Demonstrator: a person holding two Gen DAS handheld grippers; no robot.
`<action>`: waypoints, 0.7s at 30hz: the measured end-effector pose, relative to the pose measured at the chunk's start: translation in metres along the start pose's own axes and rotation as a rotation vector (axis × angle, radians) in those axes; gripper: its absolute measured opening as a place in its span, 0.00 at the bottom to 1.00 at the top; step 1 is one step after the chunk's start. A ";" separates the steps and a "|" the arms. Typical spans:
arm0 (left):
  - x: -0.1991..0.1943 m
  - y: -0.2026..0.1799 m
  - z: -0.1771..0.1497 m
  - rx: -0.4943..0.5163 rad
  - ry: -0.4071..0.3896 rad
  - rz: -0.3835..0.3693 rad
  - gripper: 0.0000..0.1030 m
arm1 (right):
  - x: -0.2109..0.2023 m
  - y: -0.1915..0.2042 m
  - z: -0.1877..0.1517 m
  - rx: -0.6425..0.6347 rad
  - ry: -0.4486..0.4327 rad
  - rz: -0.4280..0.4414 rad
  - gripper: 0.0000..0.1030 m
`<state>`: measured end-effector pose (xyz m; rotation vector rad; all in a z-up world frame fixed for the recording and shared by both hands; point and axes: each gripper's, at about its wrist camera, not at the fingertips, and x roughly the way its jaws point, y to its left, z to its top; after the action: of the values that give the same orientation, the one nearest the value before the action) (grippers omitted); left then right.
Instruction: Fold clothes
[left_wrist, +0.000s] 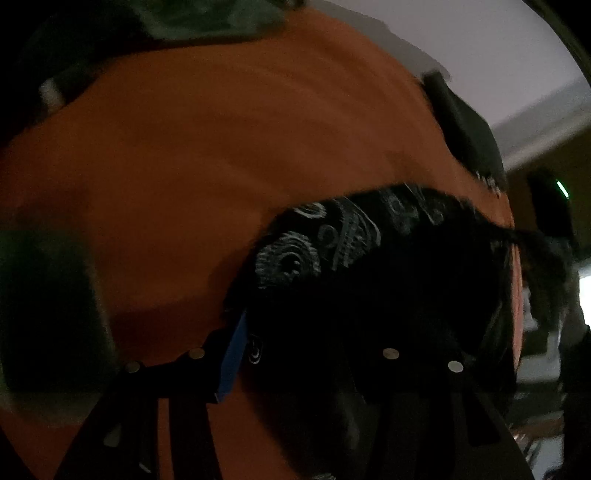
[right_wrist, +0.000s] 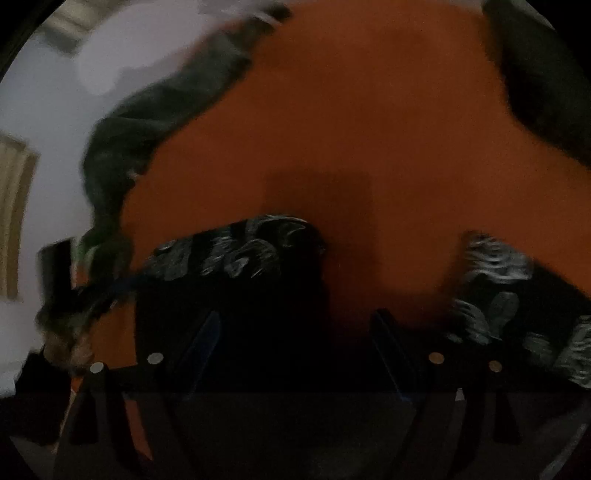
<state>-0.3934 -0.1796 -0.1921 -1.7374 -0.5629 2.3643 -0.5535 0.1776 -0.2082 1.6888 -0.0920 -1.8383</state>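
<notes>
1. Though both views are dim and blurred, the left gripper (left_wrist: 306, 354) shows its fingers (left_wrist: 233, 360) parted about halfway, with the black patterned cloth (left_wrist: 369, 266) heaped between and over them; whether the pads press it I cannot tell.
2. On the right gripper (right_wrist: 295, 343) the fingers (right_wrist: 386, 345) stand wide apart, the cloth (right_wrist: 236, 251) lying below and between them with no pad seen pressing on it.
3. That cloth rests on the orange surface (left_wrist: 221, 155); its pale swirl print is all that can be made out, and no writing can be read.
4. Another printed part of it (right_wrist: 495, 266) lies just right of the right fingers.
5. Dark green clothes (right_wrist: 155, 122) are piled along the surface's far left edge in the right view, and more dark fabric (right_wrist: 546, 92) sits at upper right.
6. Seen from the left wrist, a dark object (left_wrist: 465, 125) sits at the surface's right edge.
</notes>
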 end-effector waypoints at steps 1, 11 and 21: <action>0.003 -0.002 0.000 0.012 0.011 0.008 0.50 | 0.009 -0.004 0.003 0.031 0.013 0.019 0.76; -0.004 0.002 0.002 -0.014 -0.104 0.020 0.03 | 0.015 -0.025 -0.002 0.124 -0.033 0.200 0.05; -0.096 -0.031 0.012 0.186 -0.473 0.031 0.03 | -0.103 0.041 0.026 -0.089 -0.422 0.204 0.01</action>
<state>-0.3775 -0.1864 -0.0919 -1.1192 -0.3564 2.7582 -0.5636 0.1860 -0.0947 1.1638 -0.3398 -1.9793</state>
